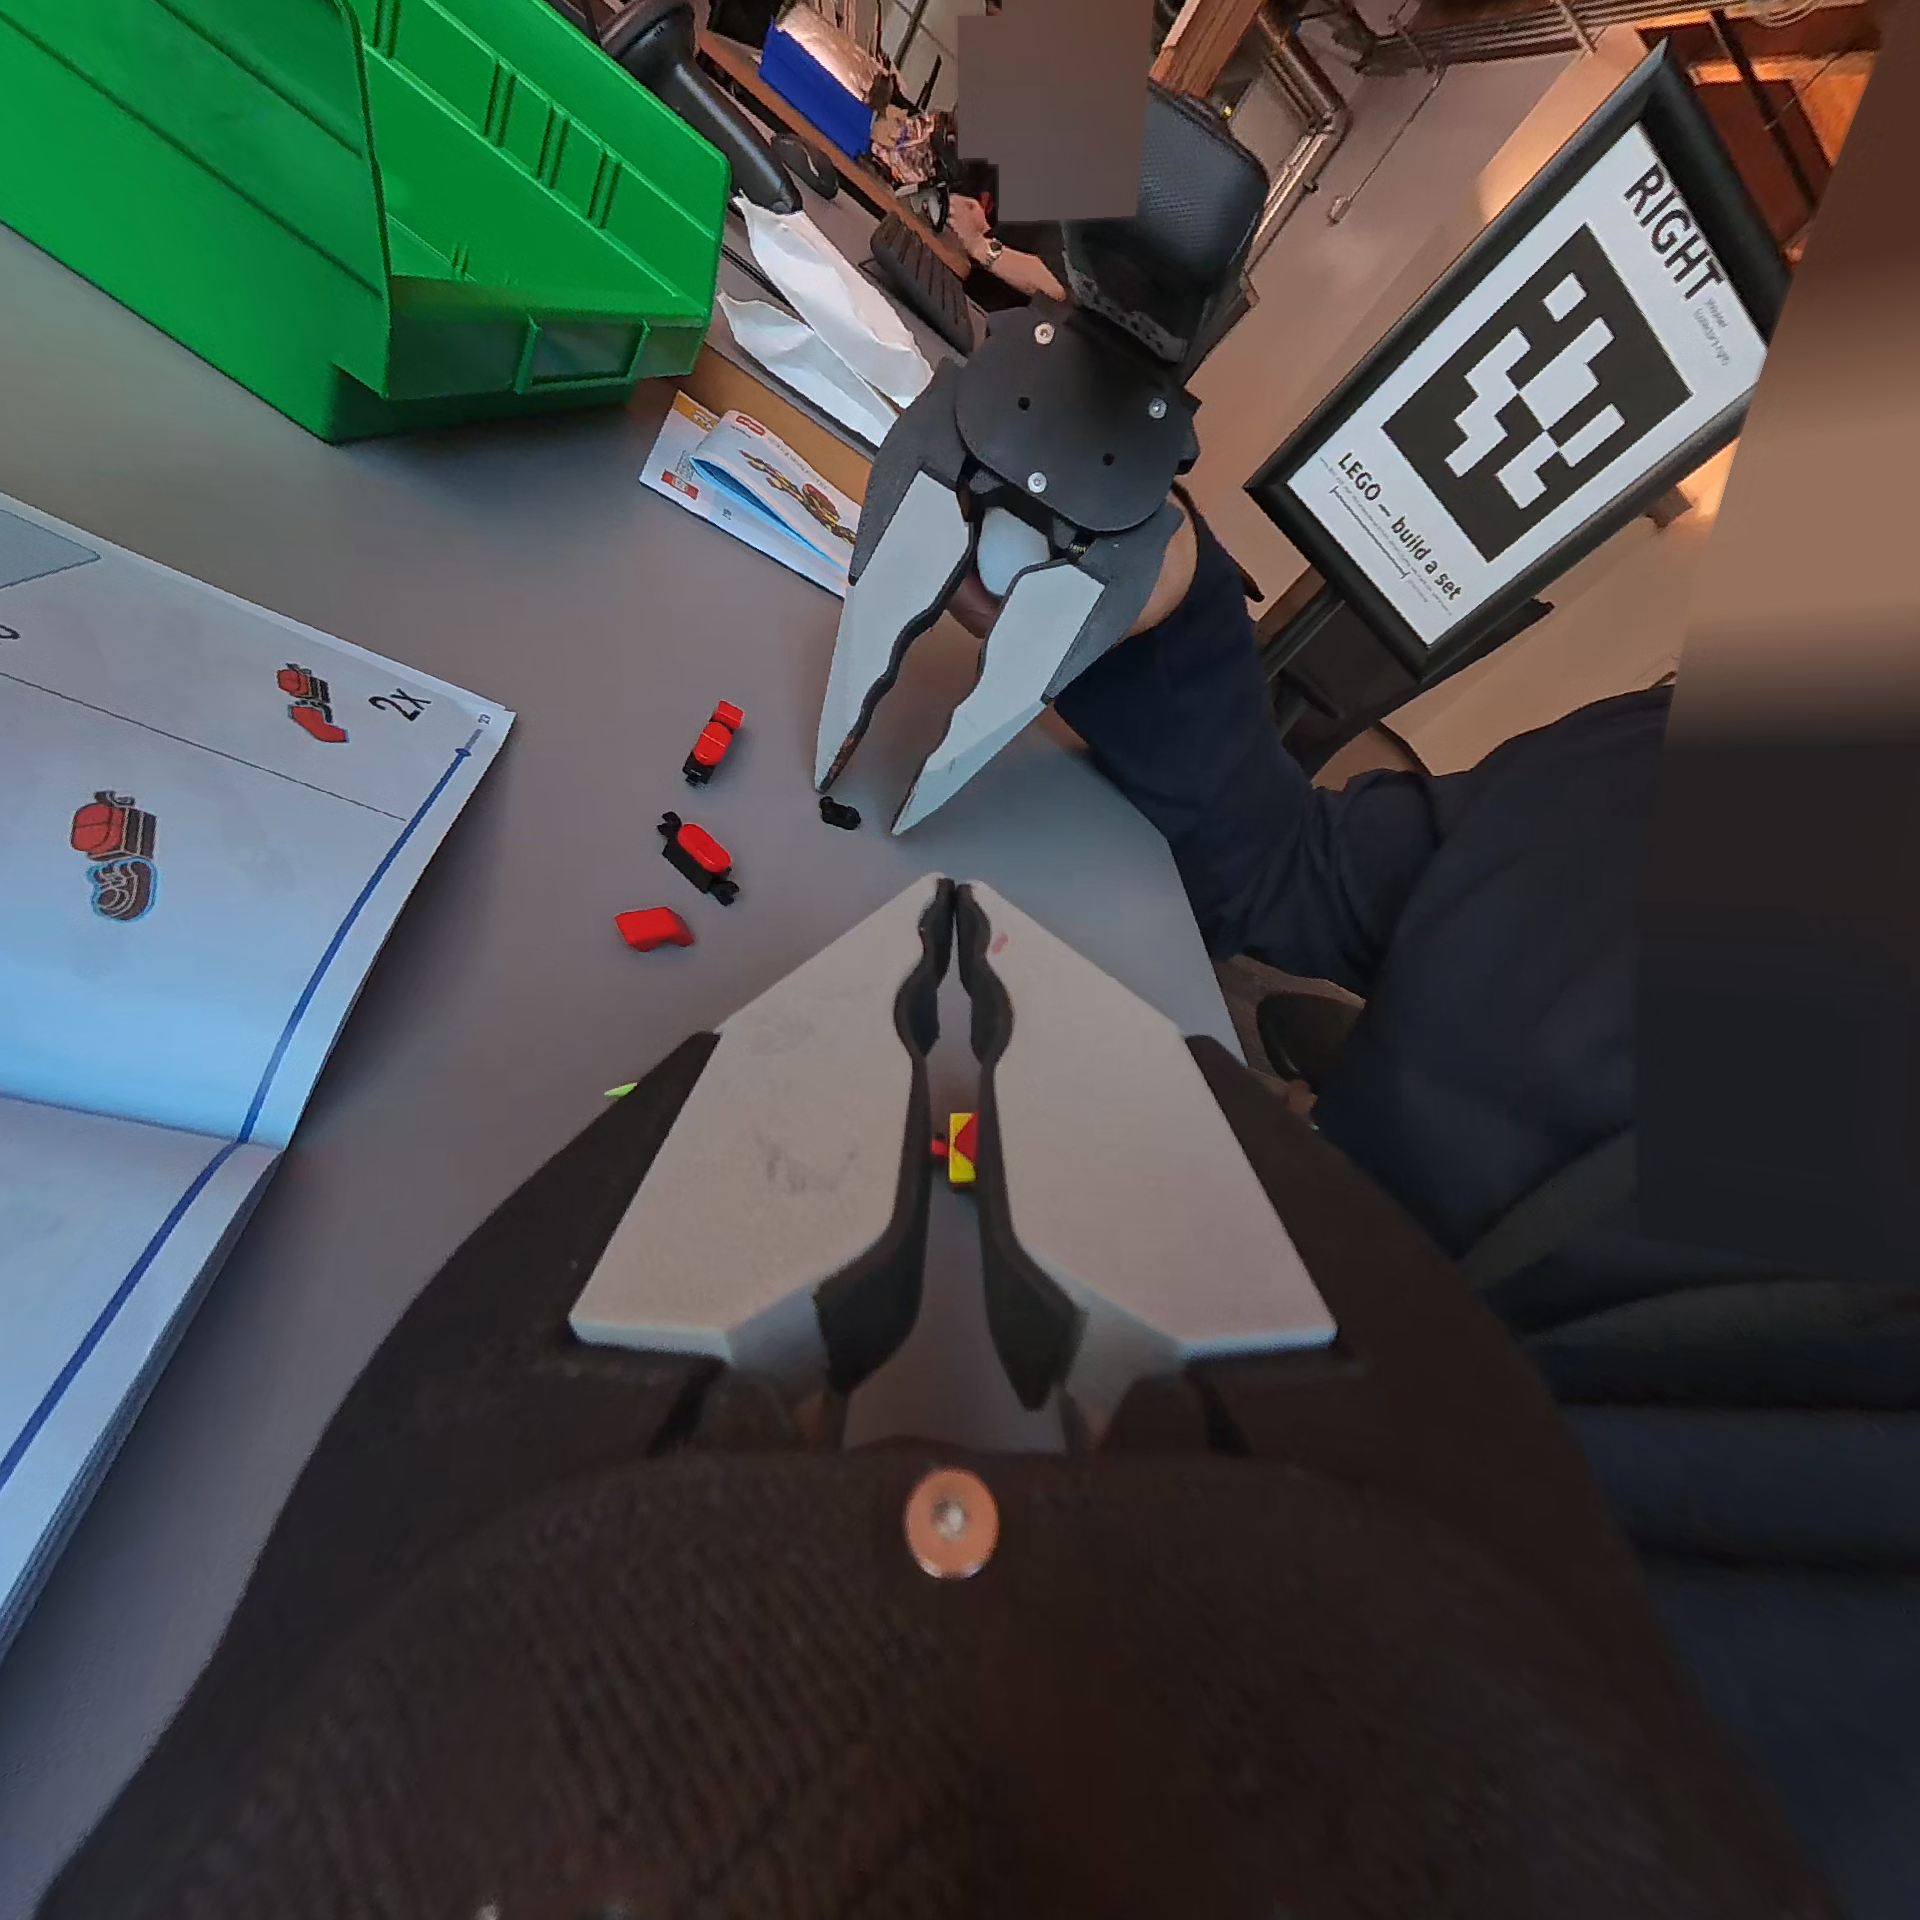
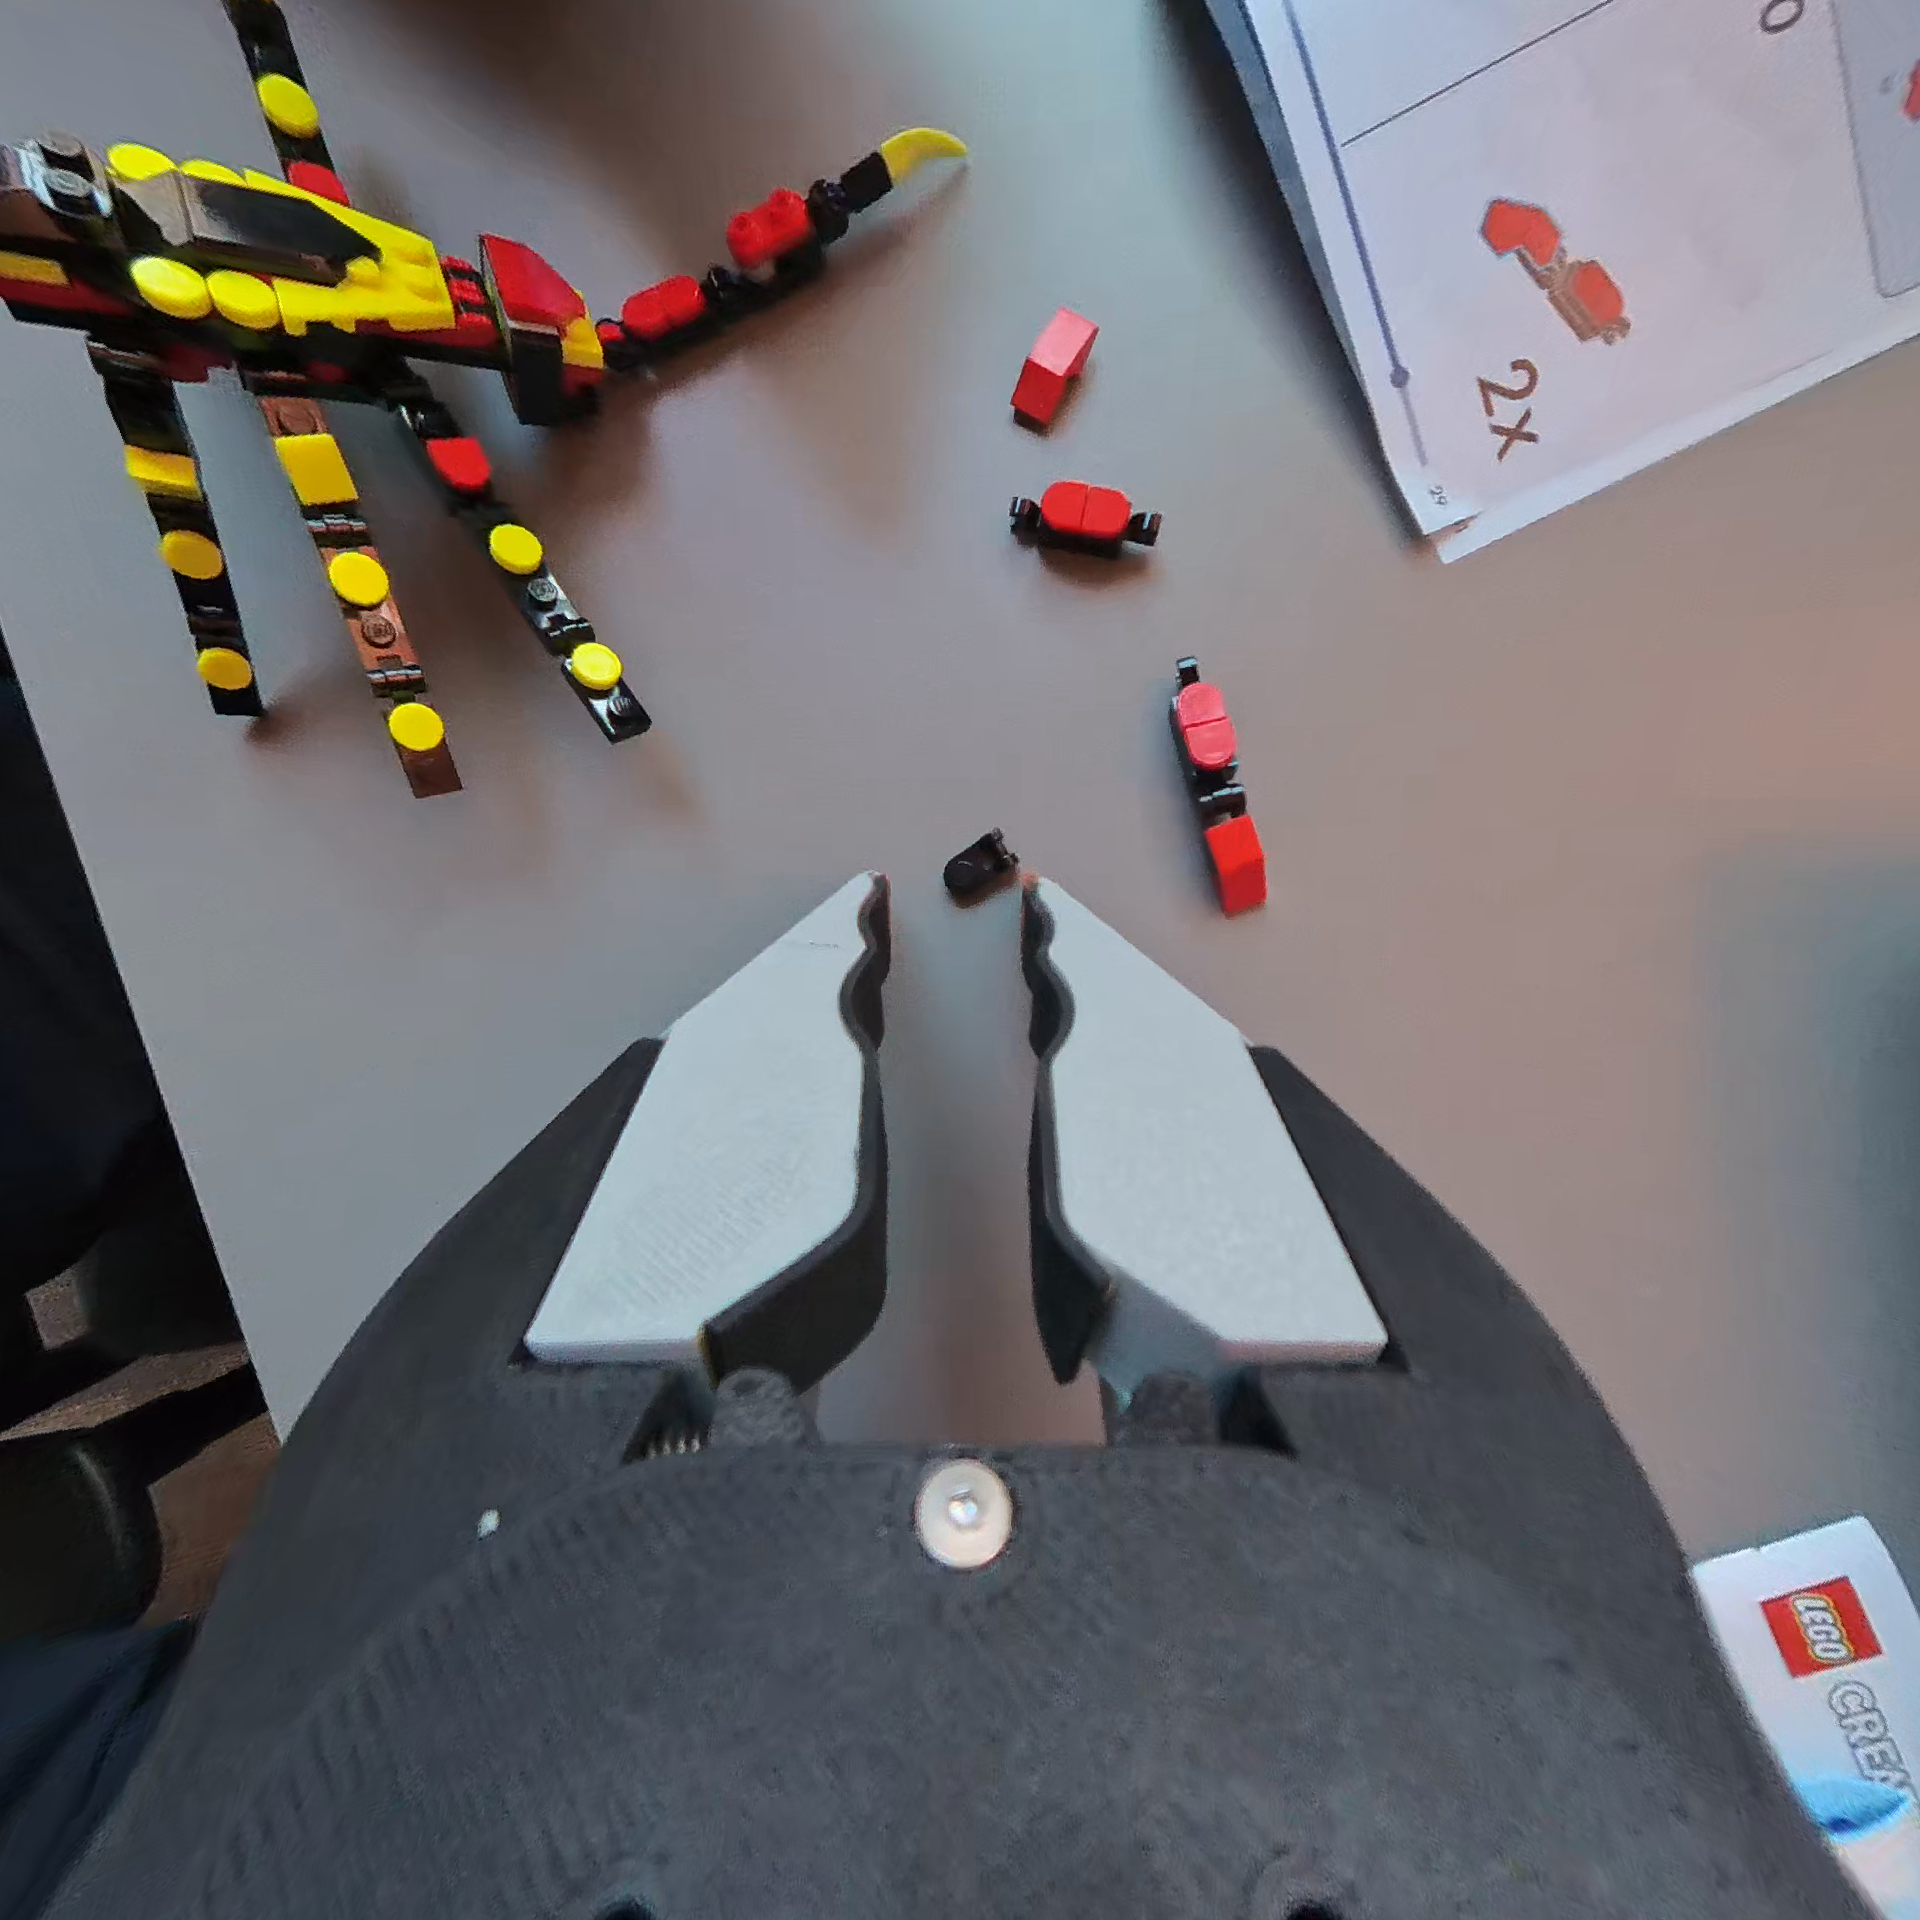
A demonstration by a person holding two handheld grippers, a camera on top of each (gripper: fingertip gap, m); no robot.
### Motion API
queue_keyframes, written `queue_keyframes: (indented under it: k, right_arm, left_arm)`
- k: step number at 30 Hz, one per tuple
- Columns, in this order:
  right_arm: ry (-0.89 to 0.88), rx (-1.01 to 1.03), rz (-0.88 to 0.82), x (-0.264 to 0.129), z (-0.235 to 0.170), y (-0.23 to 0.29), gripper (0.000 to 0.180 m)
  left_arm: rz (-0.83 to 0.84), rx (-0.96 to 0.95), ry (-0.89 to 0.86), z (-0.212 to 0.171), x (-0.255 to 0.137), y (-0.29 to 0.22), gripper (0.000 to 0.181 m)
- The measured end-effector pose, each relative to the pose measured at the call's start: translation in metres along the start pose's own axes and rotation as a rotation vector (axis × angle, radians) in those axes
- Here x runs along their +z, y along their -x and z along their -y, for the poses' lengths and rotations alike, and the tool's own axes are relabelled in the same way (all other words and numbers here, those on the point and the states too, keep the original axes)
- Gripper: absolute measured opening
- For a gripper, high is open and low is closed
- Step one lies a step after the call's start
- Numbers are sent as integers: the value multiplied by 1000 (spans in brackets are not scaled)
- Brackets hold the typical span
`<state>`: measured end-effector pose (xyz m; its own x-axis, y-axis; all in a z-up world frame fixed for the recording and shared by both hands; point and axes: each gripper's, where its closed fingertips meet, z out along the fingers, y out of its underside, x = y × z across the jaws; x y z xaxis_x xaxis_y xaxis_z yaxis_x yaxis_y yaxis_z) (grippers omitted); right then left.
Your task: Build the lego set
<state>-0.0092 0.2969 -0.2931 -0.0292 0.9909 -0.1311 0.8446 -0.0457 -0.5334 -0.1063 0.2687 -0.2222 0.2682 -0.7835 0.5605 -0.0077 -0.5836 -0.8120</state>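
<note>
The right tool (image 2: pixel 954 883), fingers narrowly parted and empty, points down at a small black clip piece (image 2: pixel 980 858) lying on the grey surface (image 2: pixel 727 883) just beyond its tips. The left tool (image 1: pixel 956 891) is closed on nothing. Loose red pieces (image 2: pixel 1055 366) lie between the partly built model (image 2: pixel 312 281) and the open instruction booklet (image 2: pixel 1621 239).

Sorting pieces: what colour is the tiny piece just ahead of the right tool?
Black, clearest in the right wrist view.
</note>
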Motion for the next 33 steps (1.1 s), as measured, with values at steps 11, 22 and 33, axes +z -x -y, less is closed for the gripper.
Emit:
queue_keyframes:
  k: [11,22,33]
  right_arm:
    - [13,-120,-129,-4,-4,-21,14]
    - [-2,-77,-81,-10,-7,-17,14]
    - [-17,-140,-143,-2,-1,-31,4]
  left_arm:
    - [-4,-5,3,0,0,0,0]
    - [-11,-10,5,-1,0,-1,0]
    - [-14,-14,8,-1,1,0,0]
